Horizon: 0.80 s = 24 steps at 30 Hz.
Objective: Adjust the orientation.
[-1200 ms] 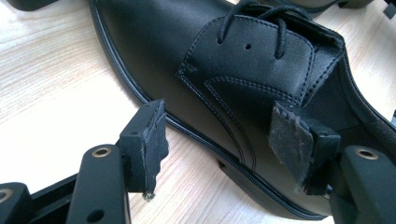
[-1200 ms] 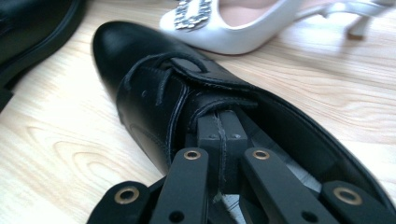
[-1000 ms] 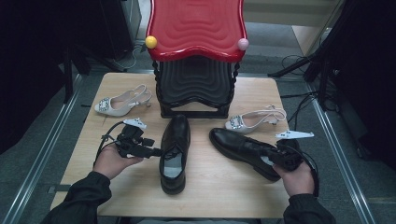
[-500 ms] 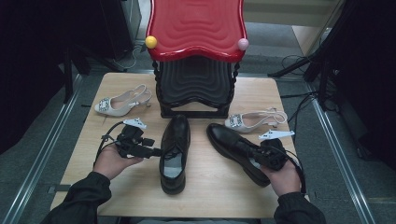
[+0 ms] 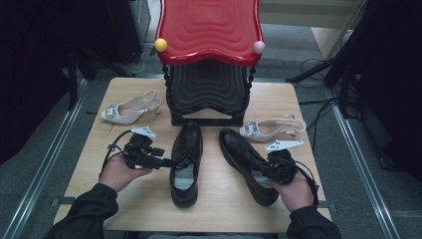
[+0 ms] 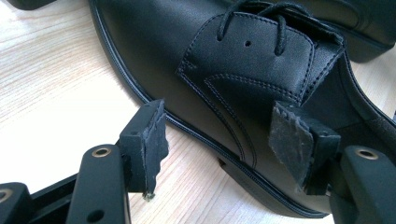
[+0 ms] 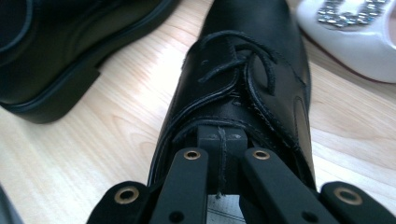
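We've got two black lace-up shoes on the desk (image 5: 308,149) in front of the red-topped rack (image 5: 209,30). The right gripper (image 5: 263,169) has its jaws clenched together inside the collar of the right shoe (image 5: 246,164), pads meeting at the rear of the tongue in the right gripper view, so it's pinned by its upper. That shoe lies at a slant: long axis from heel near our right hand to toe pointing up-left toward the rack foot, toe approx level w/ the pale heeled sandal (image 5: 271,128) beside it. The left shoe (image 5: 185,162) lies straight, toe to the rack, heel to us. The left gripper (image 5: 166,162) sits just left of its mid-section w/ jaws released, spread either side of the lace flap edge, nothing pinched. What matters next, we judge: right shoe's axis isn't parallel to its mate, so the right hand, already on it, would swing the heel to line them up. A 2nd sandal (image 5: 130,108) sits far left.
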Available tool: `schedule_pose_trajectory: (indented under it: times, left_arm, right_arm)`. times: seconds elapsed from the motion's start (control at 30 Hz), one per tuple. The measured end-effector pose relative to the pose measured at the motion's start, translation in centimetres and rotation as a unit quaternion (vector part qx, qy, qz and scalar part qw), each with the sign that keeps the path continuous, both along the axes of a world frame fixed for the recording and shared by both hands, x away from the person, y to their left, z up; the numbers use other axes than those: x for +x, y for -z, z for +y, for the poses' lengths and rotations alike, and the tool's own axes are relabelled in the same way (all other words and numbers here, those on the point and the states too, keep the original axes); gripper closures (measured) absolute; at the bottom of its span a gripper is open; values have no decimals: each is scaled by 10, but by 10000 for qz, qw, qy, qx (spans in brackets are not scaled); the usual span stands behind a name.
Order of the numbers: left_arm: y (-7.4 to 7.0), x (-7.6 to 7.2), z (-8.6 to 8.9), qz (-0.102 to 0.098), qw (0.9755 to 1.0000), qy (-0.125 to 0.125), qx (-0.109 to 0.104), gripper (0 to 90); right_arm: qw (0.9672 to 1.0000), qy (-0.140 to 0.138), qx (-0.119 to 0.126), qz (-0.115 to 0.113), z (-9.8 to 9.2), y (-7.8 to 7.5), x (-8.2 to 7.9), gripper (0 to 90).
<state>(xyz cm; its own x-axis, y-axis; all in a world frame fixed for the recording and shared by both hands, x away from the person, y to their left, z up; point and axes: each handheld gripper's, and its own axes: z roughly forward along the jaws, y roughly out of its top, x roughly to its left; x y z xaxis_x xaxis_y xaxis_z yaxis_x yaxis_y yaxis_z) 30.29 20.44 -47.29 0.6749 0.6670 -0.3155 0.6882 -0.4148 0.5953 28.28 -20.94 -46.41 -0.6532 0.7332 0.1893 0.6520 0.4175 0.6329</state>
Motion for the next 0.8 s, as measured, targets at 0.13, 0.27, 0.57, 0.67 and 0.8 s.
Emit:
schedule_pose_trajectory:
  times: [0.13,0.27,0.57,0.67,0.8]
  left_arm:
    - [0,0,0,-3,10000,-3,1,371]
    - [0,0,0,-6,10000,-1,6,371]
    - [0,0,-1,-12,10000,-1,18,372]
    - [0,0,-1,-14,10000,2,17,373]
    - [0,0,-1,-18,10000,8,16,375]
  right_arm:
    - [9999,-54,115,34,5,0,-1,900]
    - [9998,-109,177,68,10,0,-3,900]
    - [9992,-192,326,112,23,0,-6,900]
    - [9986,-183,464,172,25,1,-5,900]
    - [9985,-197,490,137,30,1,-5,900]
